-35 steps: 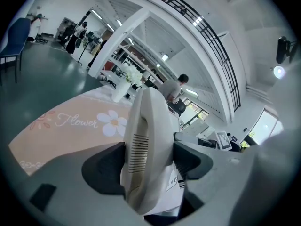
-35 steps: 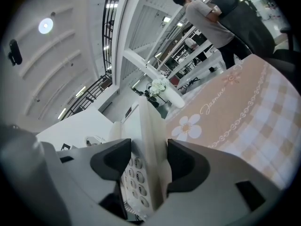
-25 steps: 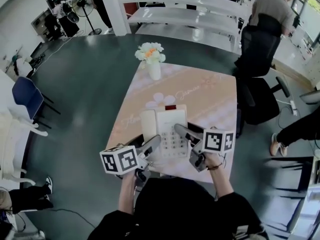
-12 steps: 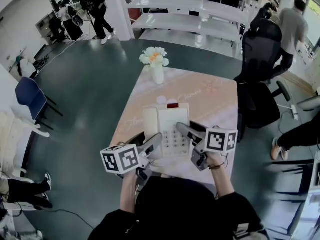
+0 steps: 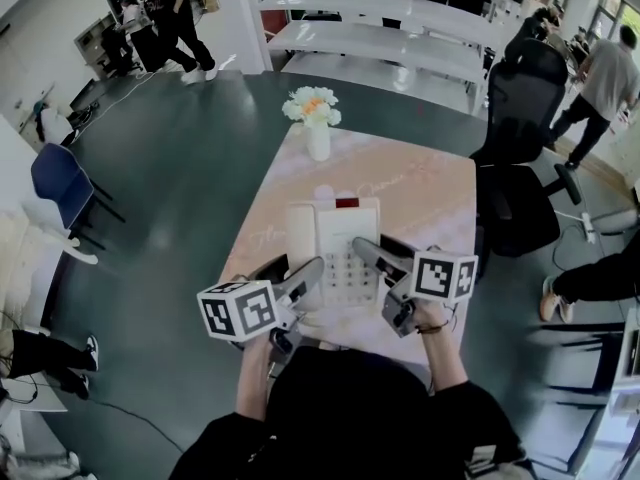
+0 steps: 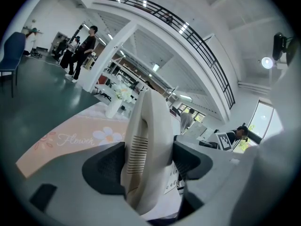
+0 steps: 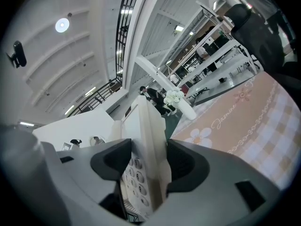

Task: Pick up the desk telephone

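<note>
Fingers [image 6: 106, 166] of left gripper [image 5: 303, 276] were closed on the handset edge of the desk telephone [image 5: 335, 240], dark pads pressed against both of its faces; fingers [image 7: 186, 164] of right gripper [image 5: 367, 255] were closed likewise on the keypad edge, number keys showing beside the left pad; telephone, white with a small red panel at its far end, was at the near end of the desk [image 5: 430, 203], held between both grippers; whether its base touched the cloth could not be told; desk was covered in a pale pink flower-printed cloth; white vase of flowers [image 5: 316, 128] stood upright at the far end, well apart from the telephone; black office chair [image 5: 525, 93] stood beside the desk's right side.
</note>
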Motion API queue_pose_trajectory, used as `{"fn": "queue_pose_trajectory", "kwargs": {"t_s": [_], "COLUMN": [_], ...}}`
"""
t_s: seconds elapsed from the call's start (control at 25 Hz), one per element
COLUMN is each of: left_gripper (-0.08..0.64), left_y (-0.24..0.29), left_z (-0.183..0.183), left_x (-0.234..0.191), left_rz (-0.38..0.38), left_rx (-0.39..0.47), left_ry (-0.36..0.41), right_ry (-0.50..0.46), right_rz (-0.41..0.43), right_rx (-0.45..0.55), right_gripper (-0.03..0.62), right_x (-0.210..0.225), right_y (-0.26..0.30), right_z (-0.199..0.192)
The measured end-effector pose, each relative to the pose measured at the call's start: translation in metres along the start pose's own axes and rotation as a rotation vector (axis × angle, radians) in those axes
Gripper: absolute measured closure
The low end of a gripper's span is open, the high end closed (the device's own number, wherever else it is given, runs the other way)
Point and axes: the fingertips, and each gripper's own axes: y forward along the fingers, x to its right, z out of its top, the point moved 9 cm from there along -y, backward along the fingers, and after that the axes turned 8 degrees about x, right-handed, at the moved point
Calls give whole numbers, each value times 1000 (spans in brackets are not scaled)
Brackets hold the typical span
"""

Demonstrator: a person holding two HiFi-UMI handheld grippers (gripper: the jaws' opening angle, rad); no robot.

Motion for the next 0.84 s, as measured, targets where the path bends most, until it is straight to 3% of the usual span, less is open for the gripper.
{"fn": "queue_pose_trajectory", "kwargs": {"t_s": [0.48,0.6,0.84], "left_gripper": [247,247,249], "left_y": [-7,-4,-6], "left_z": [0,0,-1], "left_x": [-1,2,0], "left_rz": [16,14,17], "left_rx": [13,19,13], "left_ry": [4,6,2], "right_ry": [-4,-4,-2], "right_rz": [-21,12,-24], "right_rx": [-14,-11,-18], "right_gripper": [367,367,367], "right_x": [-3,-2,-1], "right_y": [-1,0,-1], "right_z": [-2,-1,-3]}}
